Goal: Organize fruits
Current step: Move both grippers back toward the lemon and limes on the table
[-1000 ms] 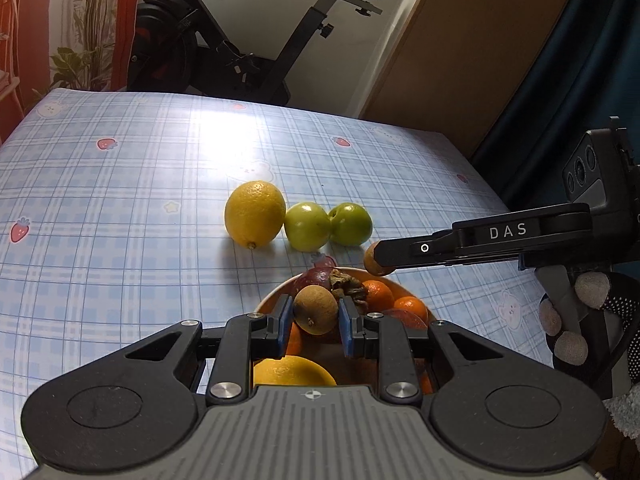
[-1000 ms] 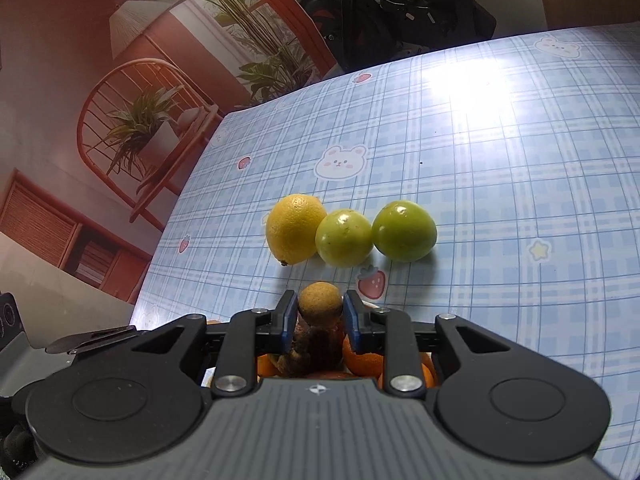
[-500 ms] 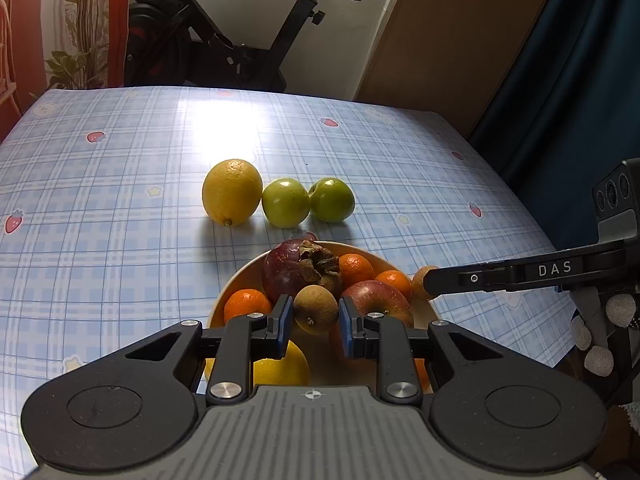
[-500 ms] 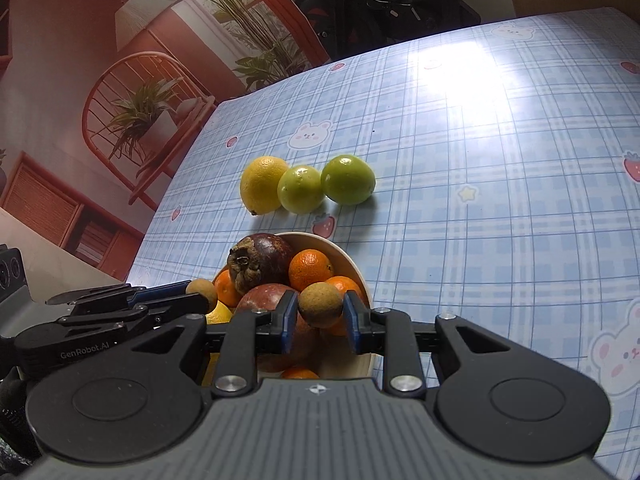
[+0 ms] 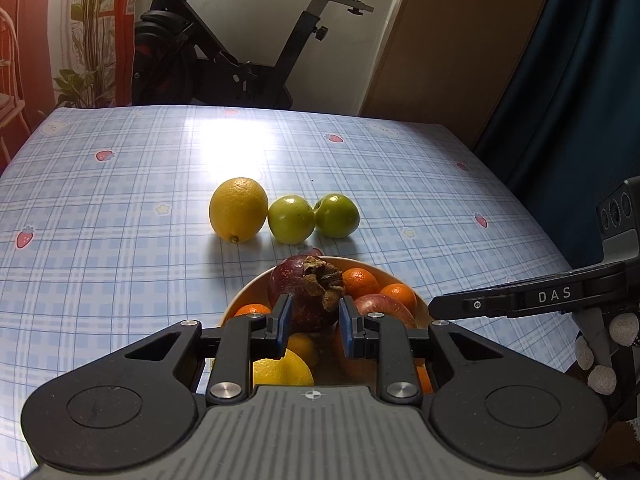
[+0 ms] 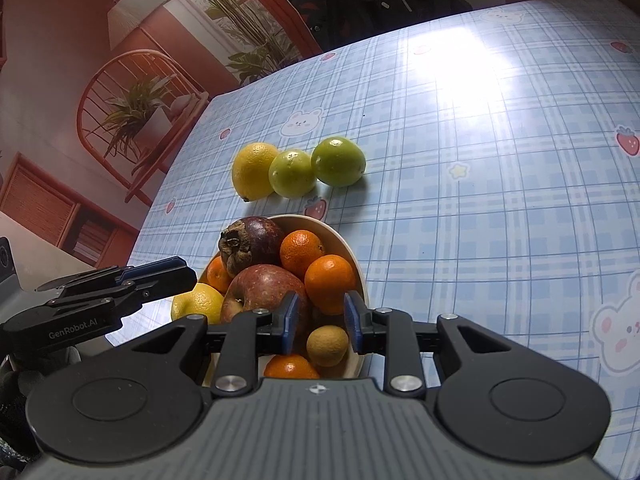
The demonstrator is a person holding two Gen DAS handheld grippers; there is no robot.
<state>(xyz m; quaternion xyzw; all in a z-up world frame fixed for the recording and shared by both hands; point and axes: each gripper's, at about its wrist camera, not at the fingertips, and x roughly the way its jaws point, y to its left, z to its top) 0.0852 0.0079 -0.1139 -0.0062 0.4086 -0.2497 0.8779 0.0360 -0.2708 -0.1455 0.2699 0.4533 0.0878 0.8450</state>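
"DAS" is read on the right gripper; "GenRobot.AI" on the left gripper. Both are held parted and empty over the fruit bowl. A small brown fruit lies inside, partly obscured.

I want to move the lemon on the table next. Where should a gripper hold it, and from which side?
Grip the lemon across its middle, coming from above. It lies tilted, its pointed tip toward the bowl, and the green fruit touches its right side, so a sideways approach looks blocked. I would use the left gripper, which is open.
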